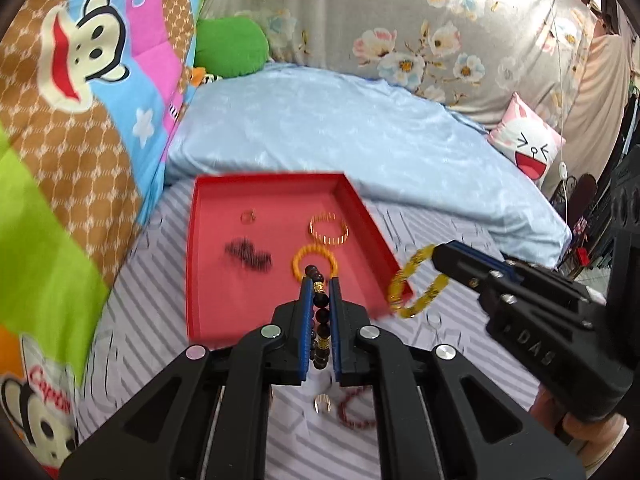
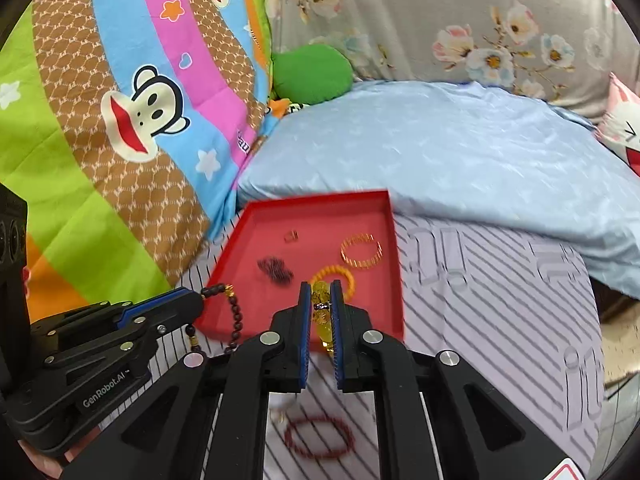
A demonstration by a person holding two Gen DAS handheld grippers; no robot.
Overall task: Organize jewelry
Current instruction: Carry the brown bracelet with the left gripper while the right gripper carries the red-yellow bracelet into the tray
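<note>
Bed surface: one lavender striped sheet (image 1: pixel 460 344) across the lower half of both views; one pale blue pillow (image 1: pixel 320 120) upper centre; one monkey-print quilt (image 1: pixel 80 120) at left.

One shallow red rectangular tray (image 1: pixel 200 264) at frame centre. Count inside it, 4 items: one gold ribbed bangle (image 1: pixel 329 229), one orange beaded bracelet (image 1: pixel 315 261), one dark bead cluster (image 1: pixel 249 254), one small thin ring (image 1: pixel 248 216).

On the sheet, bottom centre: one dark red beaded bracelet (image 2: pixel 319 437) and one small silver ring (image 1: pixel 322 404).

Left gripper (image 1: pixel 319 280): jaws narrow, clamped on one dark brown beaded bracelet (image 1: pixel 320 304), held over the tray's near edge.

Right gripper (image 2: pixel 321 285): jaws narrow, clamped on one translucent yellow beaded bracelet (image 2: pixel 322 312), pointing at the tray's near right part.
</note>
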